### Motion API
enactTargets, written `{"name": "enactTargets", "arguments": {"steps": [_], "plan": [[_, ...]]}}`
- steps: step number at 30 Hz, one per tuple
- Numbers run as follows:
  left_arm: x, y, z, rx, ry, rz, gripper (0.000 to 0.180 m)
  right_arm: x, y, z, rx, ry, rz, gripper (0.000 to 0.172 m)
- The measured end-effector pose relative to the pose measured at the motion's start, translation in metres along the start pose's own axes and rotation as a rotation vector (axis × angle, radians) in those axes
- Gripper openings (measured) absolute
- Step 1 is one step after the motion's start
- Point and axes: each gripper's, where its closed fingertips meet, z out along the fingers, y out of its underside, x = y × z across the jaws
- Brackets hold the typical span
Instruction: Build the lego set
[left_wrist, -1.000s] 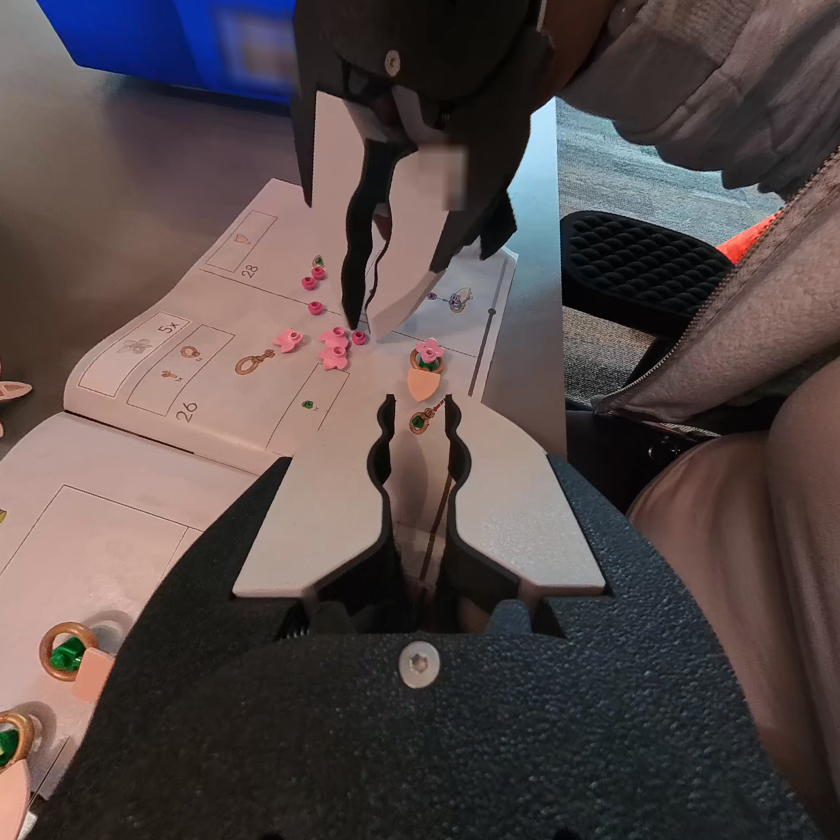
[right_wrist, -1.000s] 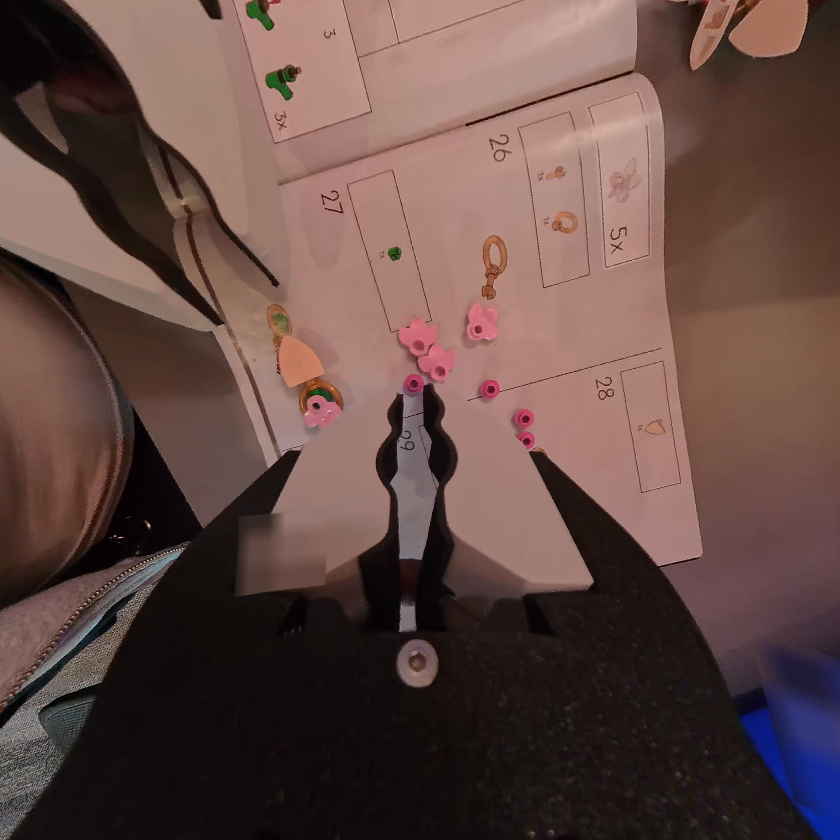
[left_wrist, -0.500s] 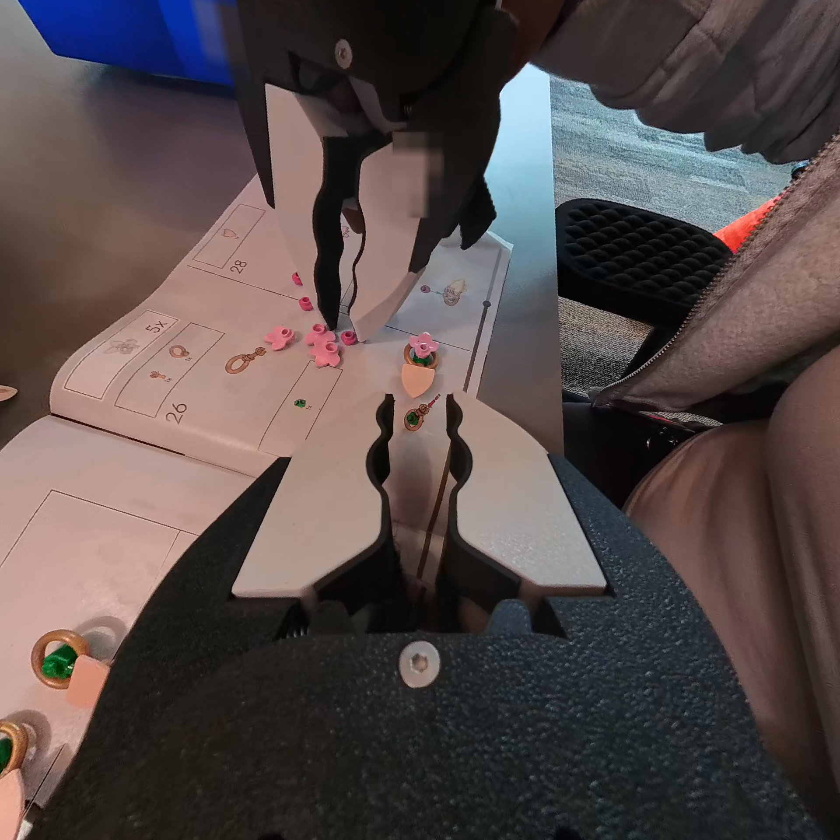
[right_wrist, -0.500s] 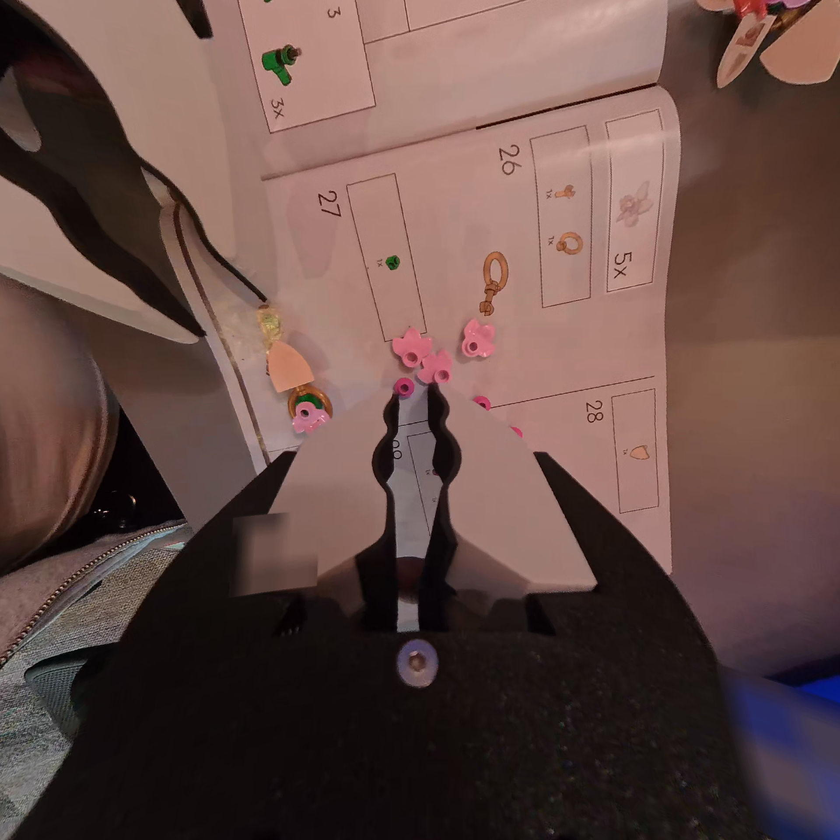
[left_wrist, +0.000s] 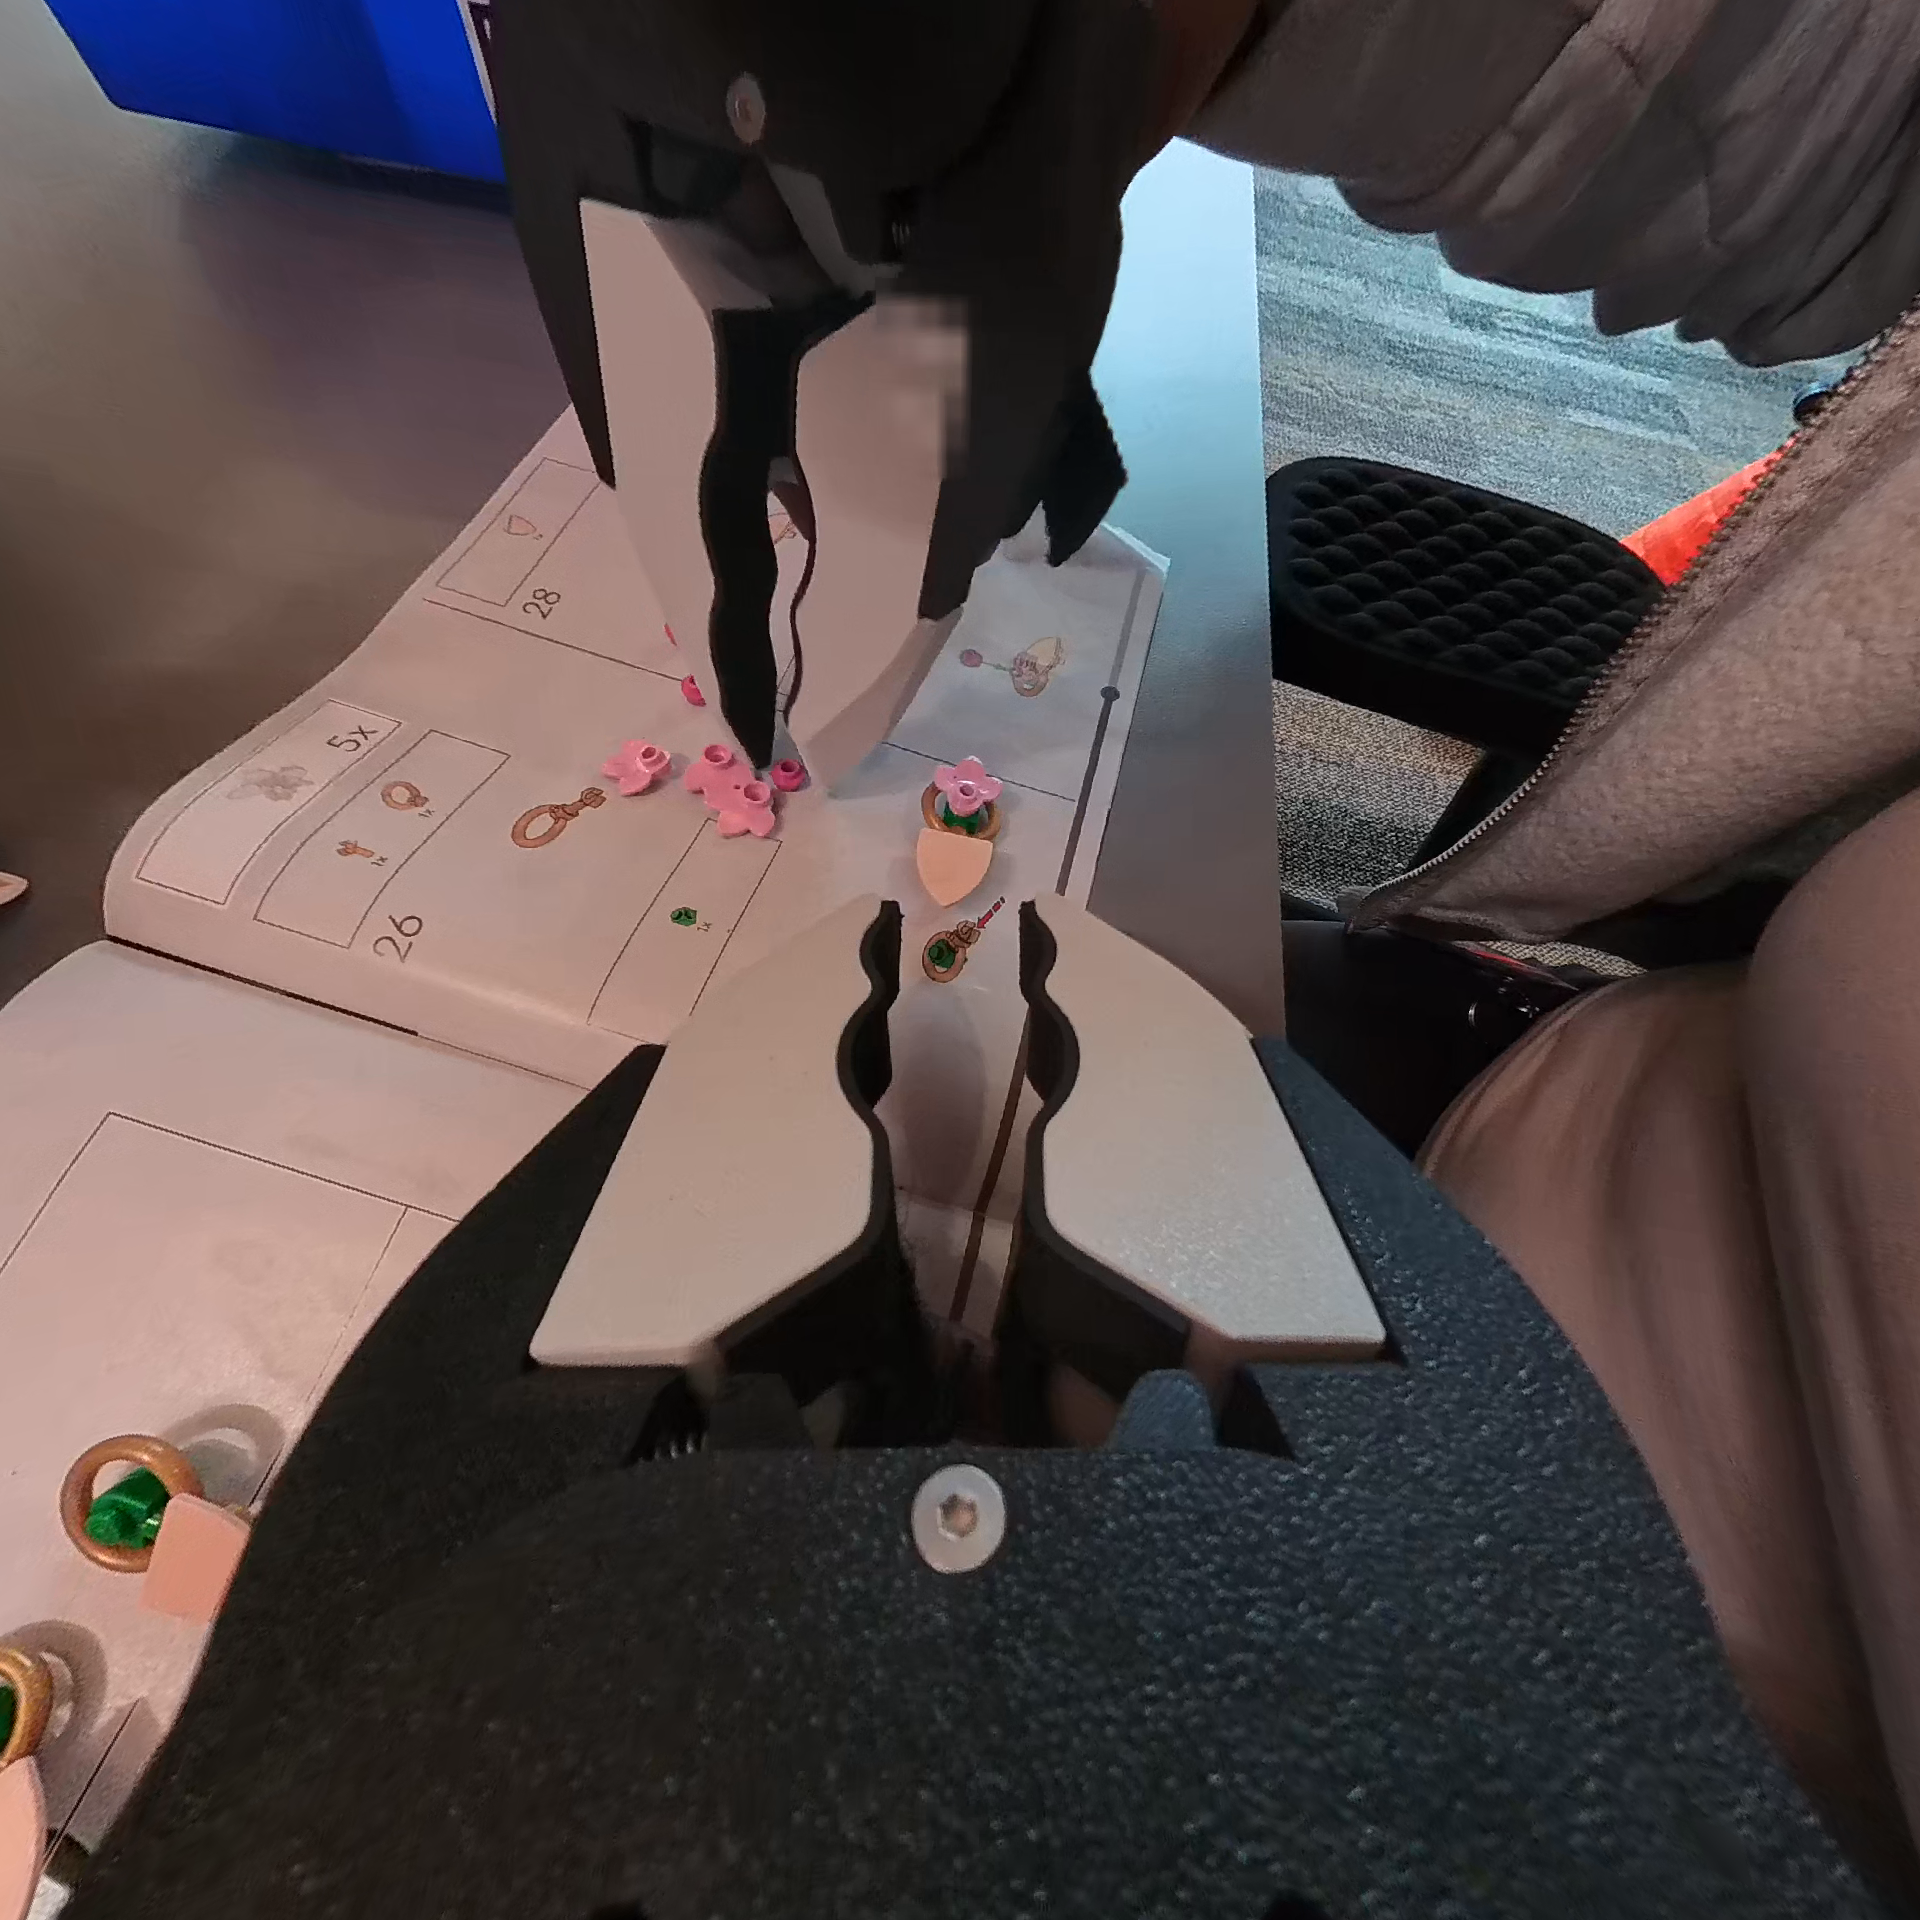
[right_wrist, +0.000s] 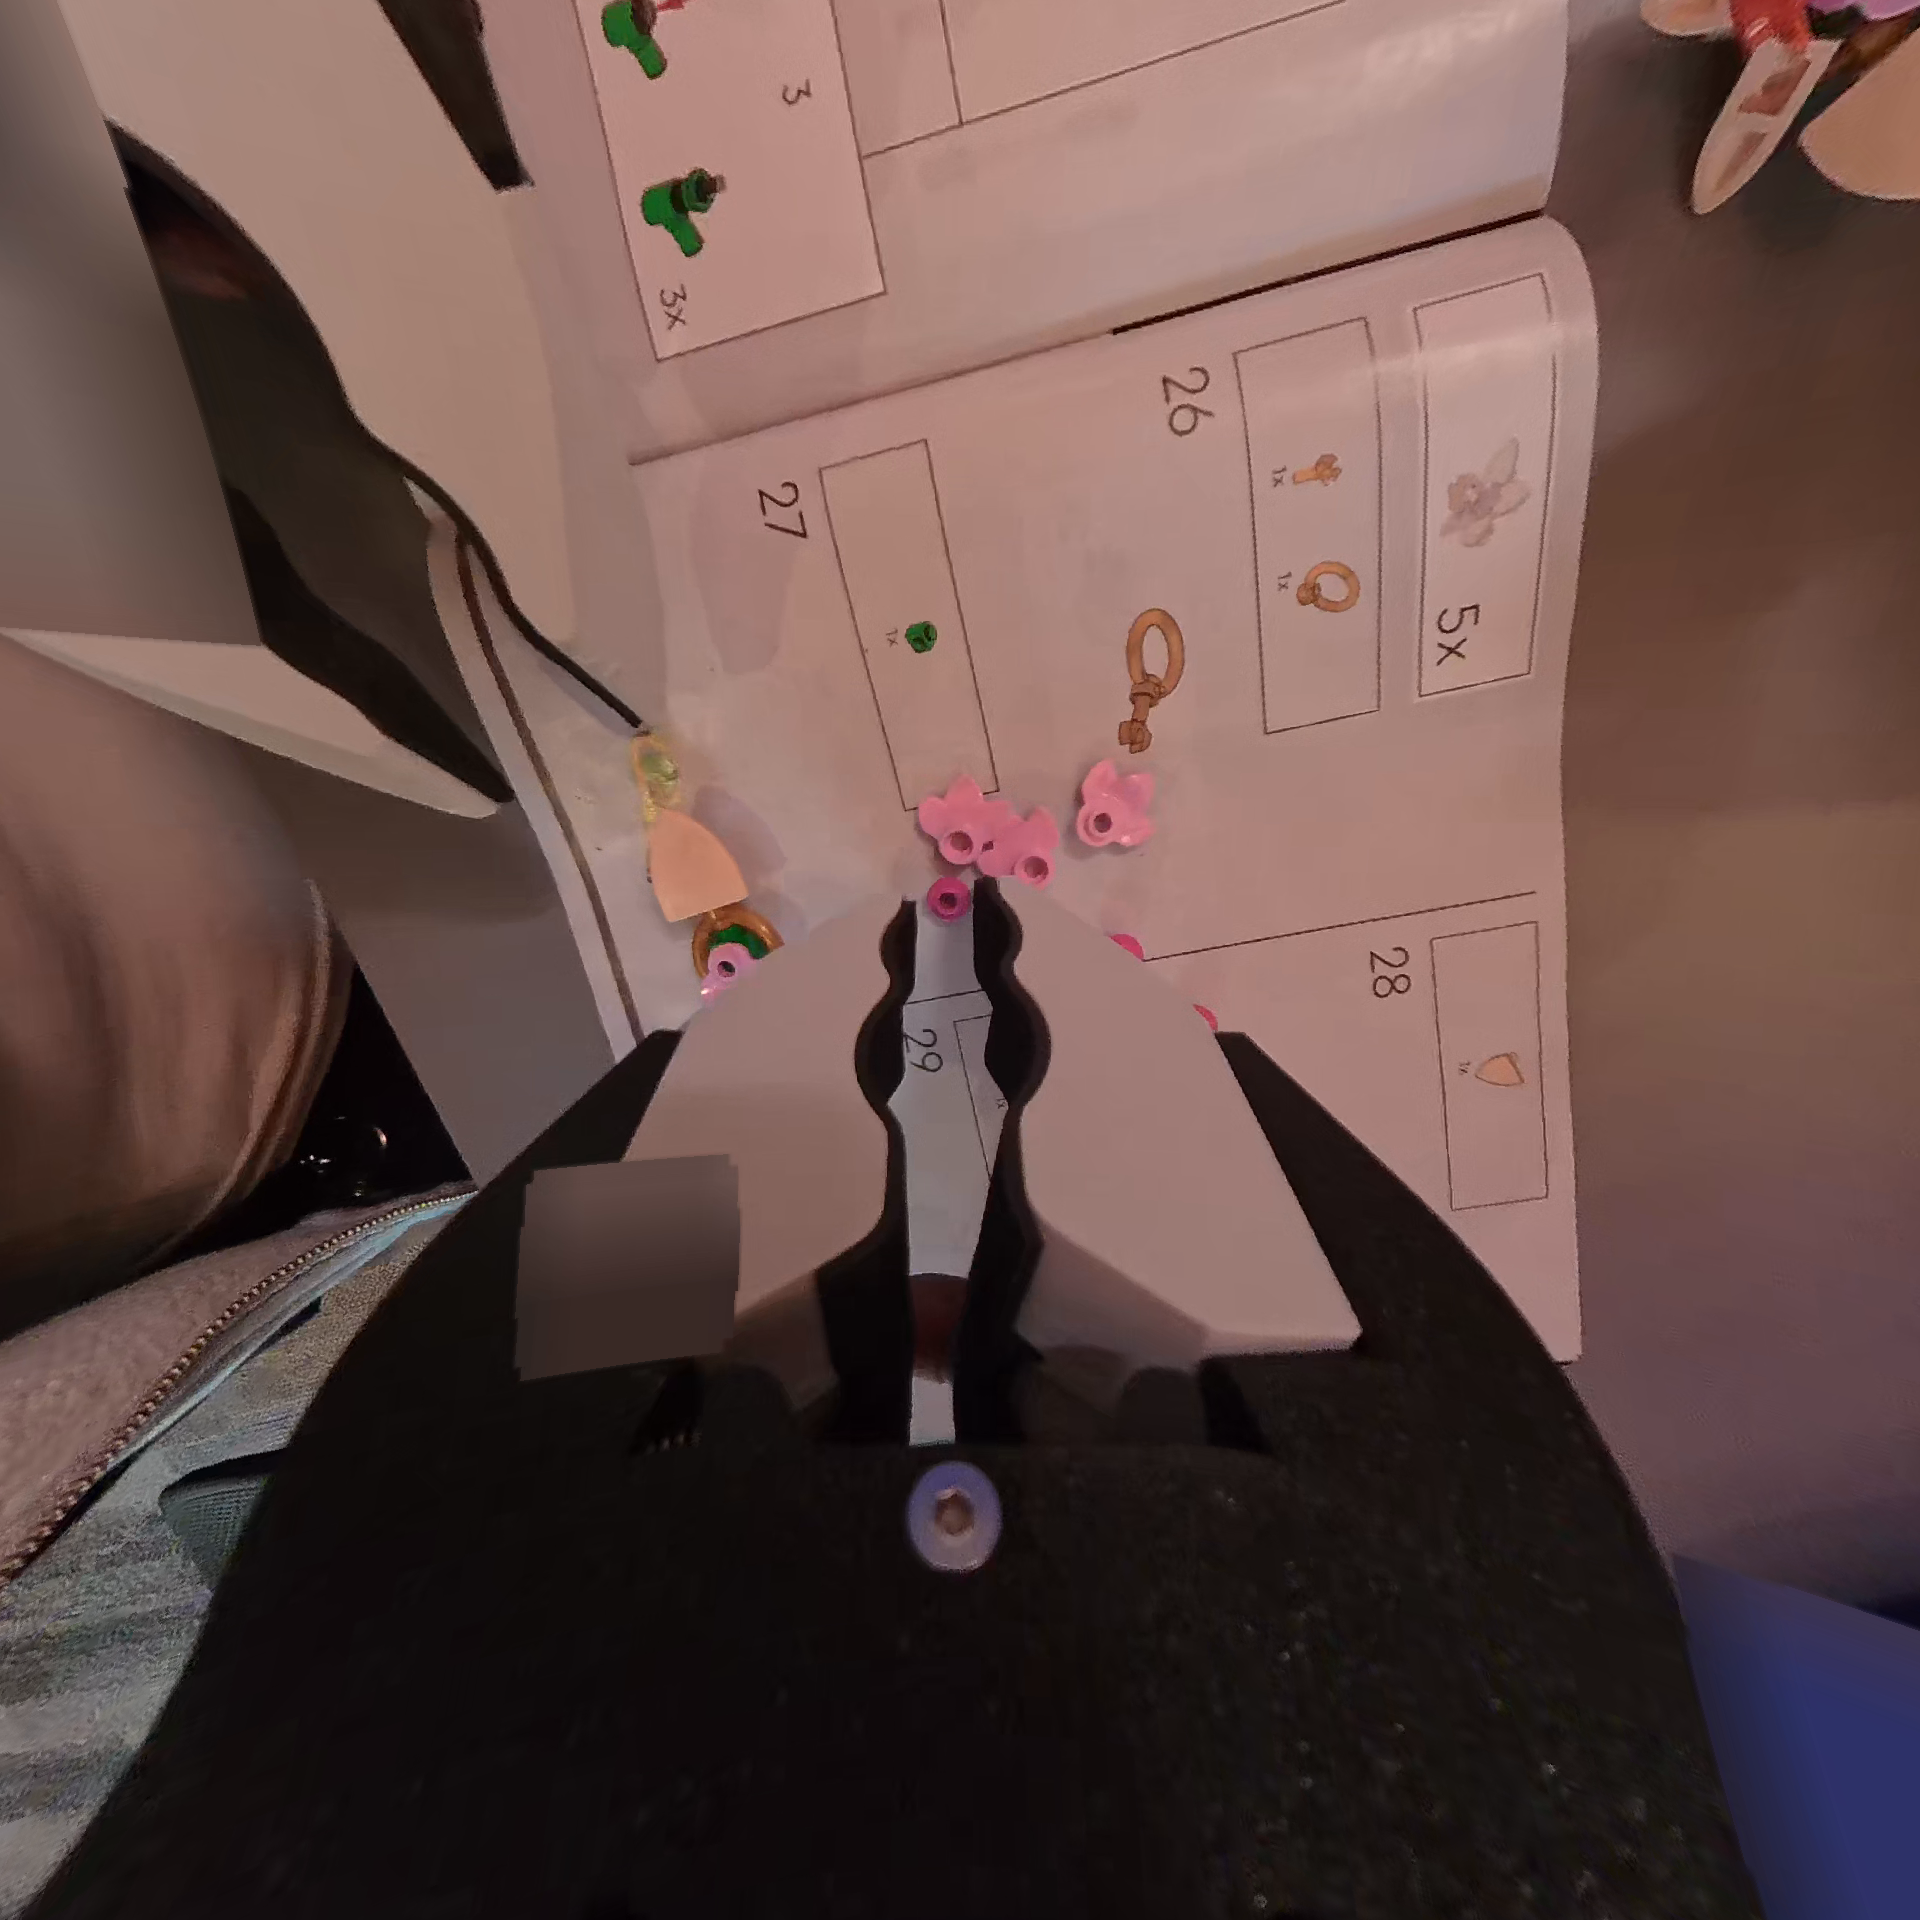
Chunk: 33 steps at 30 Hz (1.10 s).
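Two pink studs half hidden behind right hand-held gripper

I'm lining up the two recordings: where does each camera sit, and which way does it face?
Left wrist view: rides on the left gripper, looking forward over the open instruction booklet; the right gripper reaches down opposite; a grey sleeve shows.
Right wrist view: rides on the right gripper, looking steeply down at the booklet; the left gripper's finger shows.
Shared: the small dark pink round stud and the light pink flower pieces.

Dark table carries an open booklet (pale pages).
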Motion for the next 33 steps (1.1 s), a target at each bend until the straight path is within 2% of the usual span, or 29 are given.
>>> {"name": "enactTargets", "arguments": {"steps": [9, 16, 22, 28, 33], "plan": [[0.000, 0.000, 0.000, 0.003, 0.003, -0.006, 0.022, 0.003, 0.001, 0.001, -0.004, 0.021, 0.018, 0.009], [-0.001, 0.000, 0.000, 0.003, 0.003, -0.009, 0.022, 0.000, 0.001, 0.002, 0.023, 0.000, 0.001, 0.000], [-0.001, 0.001, 0.001, -0.010, 0.000, -0.006, 0.022, -0.007, -0.001, -0.003, 0.057, -0.001, -0.036, 0.010], [-0.001, 0.001, 0.001, -0.004, -0.001, -0.008, 0.021, -0.006, -0.002, -0.004, -0.023, 0.005, -0.128, 0.011], [-0.002, -0.002, -0.002, 0.017, 0.010, -0.033, 0.021, -0.006, -0.009, -0.005, -0.080, -0.019, -0.290, 0.011]]}}
